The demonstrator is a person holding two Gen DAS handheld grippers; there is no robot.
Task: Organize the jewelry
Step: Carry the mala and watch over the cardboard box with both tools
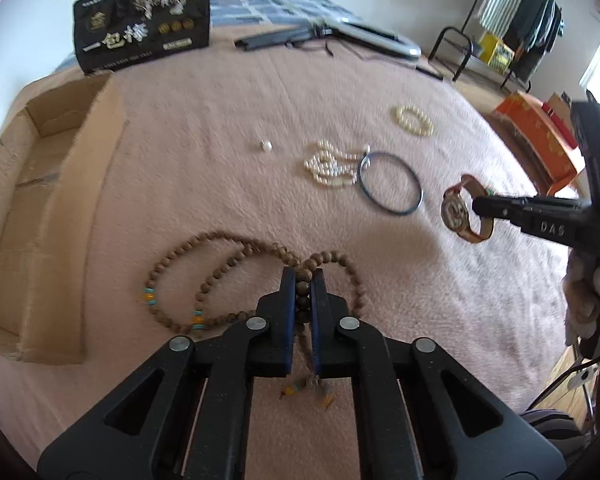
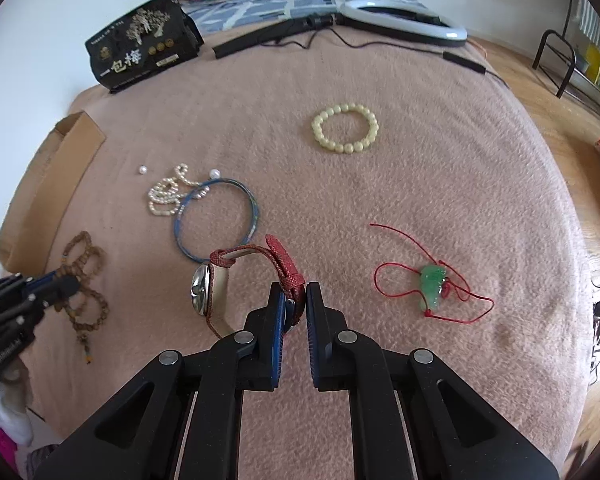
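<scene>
Pink blanket (image 2: 380, 184): it covers the bed, and all the jewelry lies on it.
Left tool (image 1: 303, 280): its two fingers are squeezed onto a strand of the brown bead necklace (image 1: 220, 280). Only the beads sit in the thin gap.
Brown bead necklace: it lies in loops on the blanket, near the cardboard box (image 1: 52, 208). A few beads are orange and blue-green. Small tassel ends lie under the tool.
Right tool (image 2: 296, 300): its fingers are almost closed and pinch the red strap of the watch (image 2: 220, 284).
Watch: it stands on its side, with the round face turned to the left. I cannot tell if it touches the blanket.
Blue bangle (image 2: 216, 220): it lies flat just beyond the watch.
Pearl strand (image 2: 166, 198): it is heaped beside the bangle, and one end crosses the rim.
Loose pearl (image 2: 142, 169): it lies alone near the strand.
Yellow bead bracelet (image 2: 345, 128): a round ring, well apart from the rest.
Green pendant (image 2: 432, 280): it lies on a tangled red cord to the right of the right tool.
Black bag (image 2: 140, 44): it stands at the far edge of the bed.
</scene>
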